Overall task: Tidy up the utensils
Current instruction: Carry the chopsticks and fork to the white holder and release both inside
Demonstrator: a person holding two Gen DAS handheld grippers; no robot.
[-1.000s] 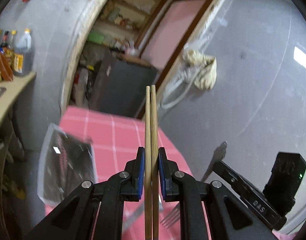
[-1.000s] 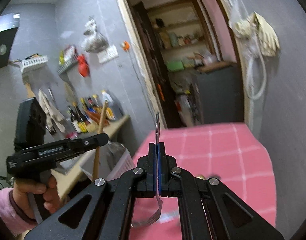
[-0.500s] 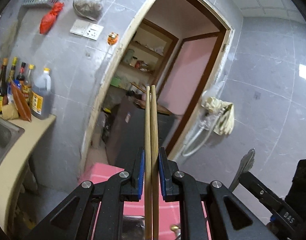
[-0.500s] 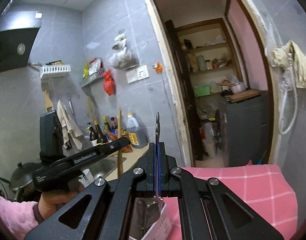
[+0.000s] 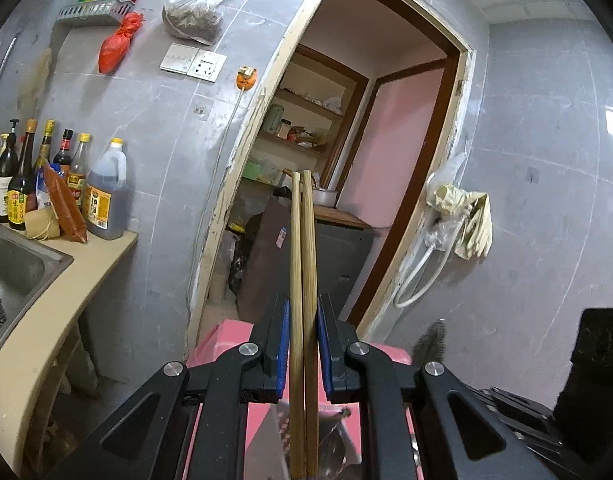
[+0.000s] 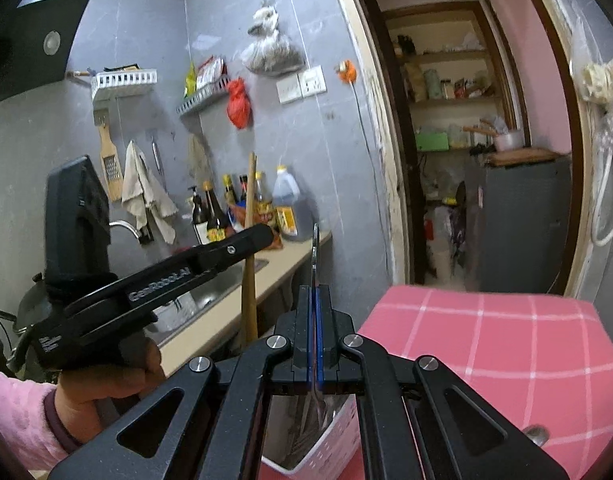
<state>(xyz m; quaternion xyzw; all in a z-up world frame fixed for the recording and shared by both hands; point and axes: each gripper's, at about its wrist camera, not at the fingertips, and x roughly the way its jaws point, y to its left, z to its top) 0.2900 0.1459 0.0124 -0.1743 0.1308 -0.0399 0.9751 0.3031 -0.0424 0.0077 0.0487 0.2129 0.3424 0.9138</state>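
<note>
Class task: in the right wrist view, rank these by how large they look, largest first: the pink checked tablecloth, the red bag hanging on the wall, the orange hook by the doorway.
1. pink checked tablecloth, though it lies nearest the camera
2. red bag
3. orange hook

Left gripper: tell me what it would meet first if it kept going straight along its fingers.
Probably the dark cabinet inside the doorway: the left gripper, shut on the chopsticks, aims there, and the way looks free until then. Depth is unclear.

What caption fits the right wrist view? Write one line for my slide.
Right claw shut on a fork above a white basket; left claw holds chopsticks.
</note>
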